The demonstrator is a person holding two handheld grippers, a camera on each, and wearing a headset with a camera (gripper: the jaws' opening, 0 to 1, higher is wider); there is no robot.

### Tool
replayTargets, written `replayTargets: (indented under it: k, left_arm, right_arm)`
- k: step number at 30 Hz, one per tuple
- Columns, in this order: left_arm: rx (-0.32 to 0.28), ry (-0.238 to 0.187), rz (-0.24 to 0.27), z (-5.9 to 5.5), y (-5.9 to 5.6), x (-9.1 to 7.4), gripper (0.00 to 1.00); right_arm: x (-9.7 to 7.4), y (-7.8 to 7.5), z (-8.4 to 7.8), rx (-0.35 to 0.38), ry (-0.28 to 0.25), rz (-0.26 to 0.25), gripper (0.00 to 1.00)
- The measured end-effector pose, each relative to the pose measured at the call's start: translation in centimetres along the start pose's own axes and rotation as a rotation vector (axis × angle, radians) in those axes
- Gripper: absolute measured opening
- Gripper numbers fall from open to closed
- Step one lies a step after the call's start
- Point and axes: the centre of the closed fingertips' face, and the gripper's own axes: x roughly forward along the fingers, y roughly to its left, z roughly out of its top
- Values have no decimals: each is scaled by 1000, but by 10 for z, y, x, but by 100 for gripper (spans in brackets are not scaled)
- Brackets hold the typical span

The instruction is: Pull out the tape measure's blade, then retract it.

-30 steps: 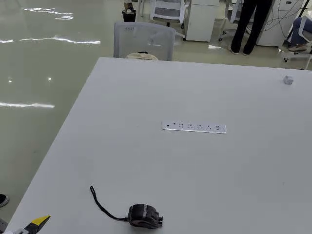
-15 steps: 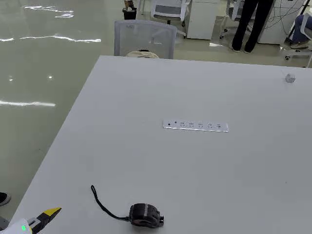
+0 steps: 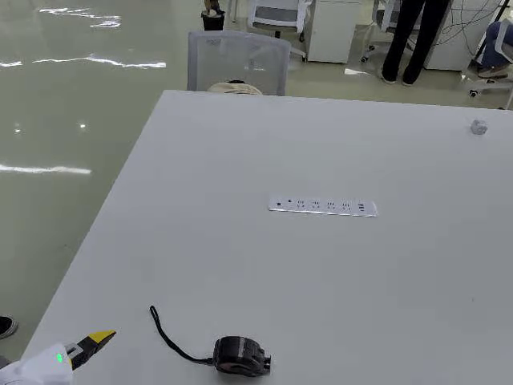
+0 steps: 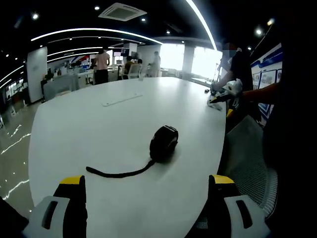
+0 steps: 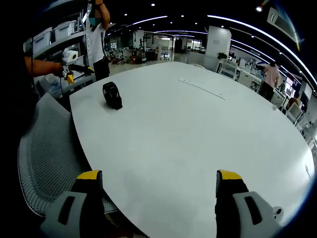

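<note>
since half a sec ago we've brought the left gripper (image 3: 94, 340) further in over the tabletop (image 3: 321, 273) from the bottom-left corner of the head view; its yellow tip now sits nearer the free end of the strap (image 3: 164, 333), not touching it. tape measure (image 3: 239, 355) hasn't shifted: dark case lying by the tabletop's near edge, strap trailing off its left side & curving away twd the far left. in the left gripper view our jaws are spread wide w/ nothing btwn them; the tape measure lies straight ahead, apart from the jaws, strap end closest to us. right gripper (image 5: 157, 176) hangs at the tabletop's near edge well to the right of the tape measure, jaws likewise wide apart & holding nothing; in its view the tape measure sits far off at upper left, w/ the left gripper beyond it. further up the tabletop, approx mid, a white power strip (image 3: 322, 207) lies flat; a small grey object (image 3: 478, 127) sits nr the far right edge. grey mesh chair (image 3: 237, 62) is pushed up to the far end, & a person (image 3: 413, 40) in dark trousers stands beyond.
</note>
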Motion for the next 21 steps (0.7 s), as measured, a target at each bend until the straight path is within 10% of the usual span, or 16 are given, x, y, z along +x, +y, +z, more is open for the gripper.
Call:
replayTargets:
  k: [21]
  left_arm:
    - [62,31,-68,12,-10,19,99]
  right_arm:
    - [26,14,24,-67,-2,64,96]
